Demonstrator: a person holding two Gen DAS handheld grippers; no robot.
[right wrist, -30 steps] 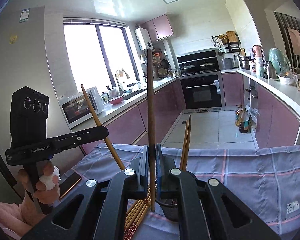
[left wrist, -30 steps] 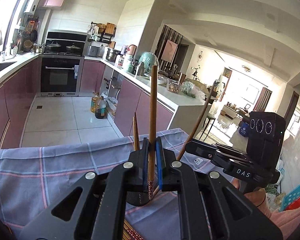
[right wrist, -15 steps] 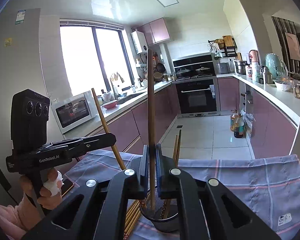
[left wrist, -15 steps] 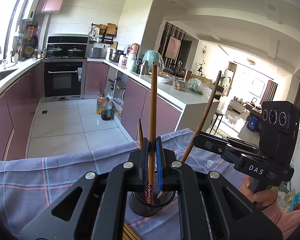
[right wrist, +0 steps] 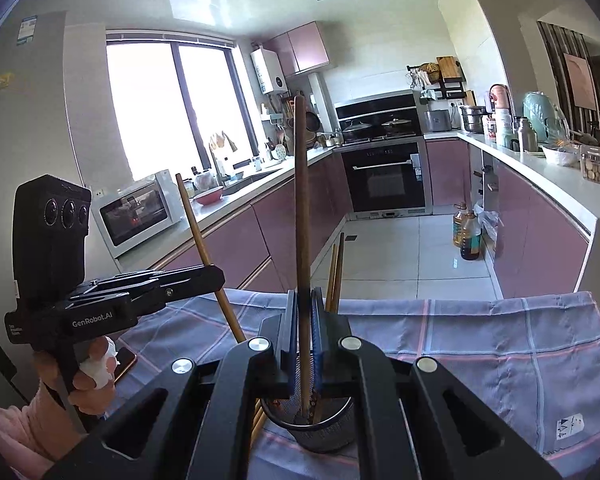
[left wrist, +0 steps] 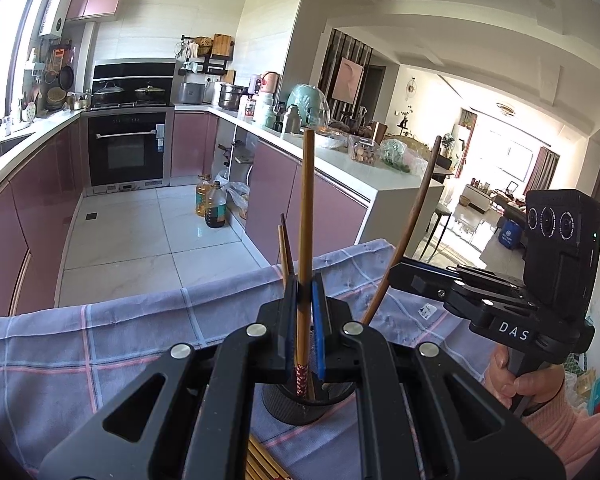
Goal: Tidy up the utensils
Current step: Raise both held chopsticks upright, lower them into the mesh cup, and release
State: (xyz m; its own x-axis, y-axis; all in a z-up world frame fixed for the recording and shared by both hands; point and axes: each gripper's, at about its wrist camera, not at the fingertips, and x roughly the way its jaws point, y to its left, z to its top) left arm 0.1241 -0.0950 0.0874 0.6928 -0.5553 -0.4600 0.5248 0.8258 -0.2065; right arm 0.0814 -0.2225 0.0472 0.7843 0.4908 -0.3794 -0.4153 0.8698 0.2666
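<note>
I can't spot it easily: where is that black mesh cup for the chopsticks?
The mesh cup stands on the checked cloth just below the right gripper, bottom centre of both views, with loose chopsticks lying beside it.

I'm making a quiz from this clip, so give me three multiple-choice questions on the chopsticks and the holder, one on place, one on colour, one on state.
1. Where does the round black mesh holder stand?
A. on the checked purple cloth
B. on the white counter
C. on the floor tiles

2. What colour are the pads inside each gripper's fingers?
A. red
B. blue
C. white

3. What is the left gripper doing?
A. open and empty
B. shut on a light wooden chopstick with a red patterned tip
C. lying on the cloth

Answers:
1 A, the cloth shows all round the holder's base.
2 B, blue strips flank the stick in both wrist views.
3 B, the stick stands upright between its fingers, tip over the holder, as the right gripper grips a darker brown chopstick.
</note>
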